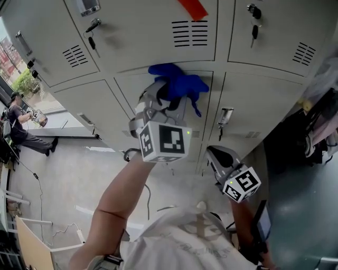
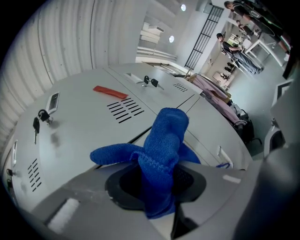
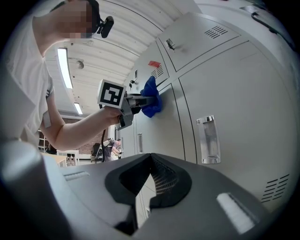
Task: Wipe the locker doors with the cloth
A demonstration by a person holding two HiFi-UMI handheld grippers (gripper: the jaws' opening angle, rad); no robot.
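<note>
The grey bank of locker doors (image 1: 142, 37) is filling the head view from edge to edge, and the action is sitting right on the seam between an upper door with vent slots (image 1: 190, 34) and the door below it. The person's bare left arm (image 1: 119, 200) is reaching up to the left gripper (image 1: 166, 97), its marker cube (image 1: 165, 141) facing the camera. In the left gripper view, that gripper (image 2: 154, 185) is showing its jaws clamped on the blue cloth (image 2: 164, 140), with bunched folds spilling out ahead of them and to the left. The cloth (image 1: 179, 82) is lying against the locker face, on that seam and the top of the lower door; the right gripper view is showing it (image 3: 151, 102) from the side, touching the metal. The right gripper (image 1: 219, 158) is hanging lower and to the right, well apart from the cloth, just off the lockers. In its own view the right gripper (image 3: 150, 180) is holding its jaws together at the tips with nothing between them. A clear door handle (image 3: 209, 139) is standing on the door just beyond it. A key (image 1: 92, 37) is dangling from the upper-left lock, and a red strip (image 1: 193, 7) is showing at the top edge.
</note>
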